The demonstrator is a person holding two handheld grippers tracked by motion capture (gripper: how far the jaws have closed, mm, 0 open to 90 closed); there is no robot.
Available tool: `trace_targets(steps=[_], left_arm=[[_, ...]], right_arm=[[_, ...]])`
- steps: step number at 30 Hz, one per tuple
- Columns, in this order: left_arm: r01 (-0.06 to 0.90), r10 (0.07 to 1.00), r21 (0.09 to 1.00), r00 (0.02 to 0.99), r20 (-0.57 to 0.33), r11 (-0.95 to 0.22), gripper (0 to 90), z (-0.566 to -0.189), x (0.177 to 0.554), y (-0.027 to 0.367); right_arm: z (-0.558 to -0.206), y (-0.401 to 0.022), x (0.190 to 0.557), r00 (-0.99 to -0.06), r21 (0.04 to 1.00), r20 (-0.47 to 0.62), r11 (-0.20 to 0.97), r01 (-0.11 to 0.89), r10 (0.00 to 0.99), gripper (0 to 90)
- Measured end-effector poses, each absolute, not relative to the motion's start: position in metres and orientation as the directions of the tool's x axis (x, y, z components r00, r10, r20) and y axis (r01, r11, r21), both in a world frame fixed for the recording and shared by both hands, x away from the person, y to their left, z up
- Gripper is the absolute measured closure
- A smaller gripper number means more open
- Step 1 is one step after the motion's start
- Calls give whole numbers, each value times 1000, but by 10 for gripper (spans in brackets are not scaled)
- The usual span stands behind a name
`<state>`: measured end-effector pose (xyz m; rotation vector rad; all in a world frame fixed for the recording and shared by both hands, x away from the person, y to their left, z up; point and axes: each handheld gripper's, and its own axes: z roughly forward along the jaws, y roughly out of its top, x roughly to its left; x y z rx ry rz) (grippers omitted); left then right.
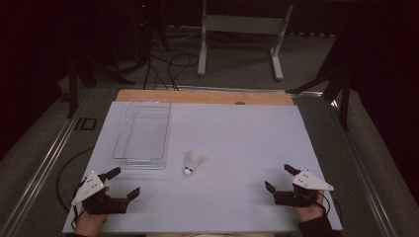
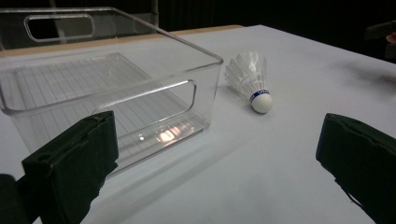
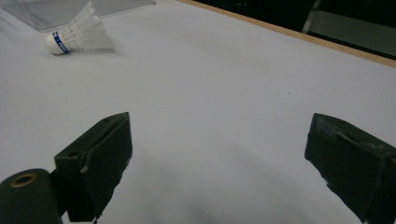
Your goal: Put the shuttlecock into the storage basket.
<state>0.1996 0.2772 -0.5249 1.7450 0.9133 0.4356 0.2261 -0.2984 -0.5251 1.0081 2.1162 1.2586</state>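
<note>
White feathers and a rounded cork base with a blue band identify the shuttlecock (image 1: pixel 191 162), which lies on its side on the pale table (image 1: pixel 237 143), just right of the near end of the clear plastic bin (image 1: pixel 142 132) and not touching it. The left gripper (image 1: pixel 124 184) rests at the near left edge, jaws spread wide with nothing between them. The right gripper (image 1: pixel 277 178) sits at the near right edge, jaws likewise wide apart and holding nothing. Both stand well apart from the shuttlecock.
</note>
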Motion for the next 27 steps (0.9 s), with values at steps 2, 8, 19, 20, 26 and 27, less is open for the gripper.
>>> trace_targets(steps=[2,8,19,20,26,27], left_arm=[[367,754,920,641,-143,-137,0,-525,200,277],[379,753,915,641,-150,-140,0,-526,200,276],[387,764,910,629,-144,-147,0,-522,200,276],[388,760,910,633,-147,-147,0,-520,200,275],[418,743,889,652,-150,-188,0,-512,201,274],[418,743,889,652,-150,-188,0,-512,201,274]], right_arm=[[-526,-298,226,-617,881,-30,313,355,786,77],[-526,-298,227,-612,878,-35,317,360,790,77],[-525,-297,225,-608,879,-42,318,355,793,77],[-525,-297,225,-608,881,-41,316,353,793,77],[-525,-298,225,-605,879,-41,317,356,796,77],[-525,-298,225,-605,879,-41,317,356,796,77]])
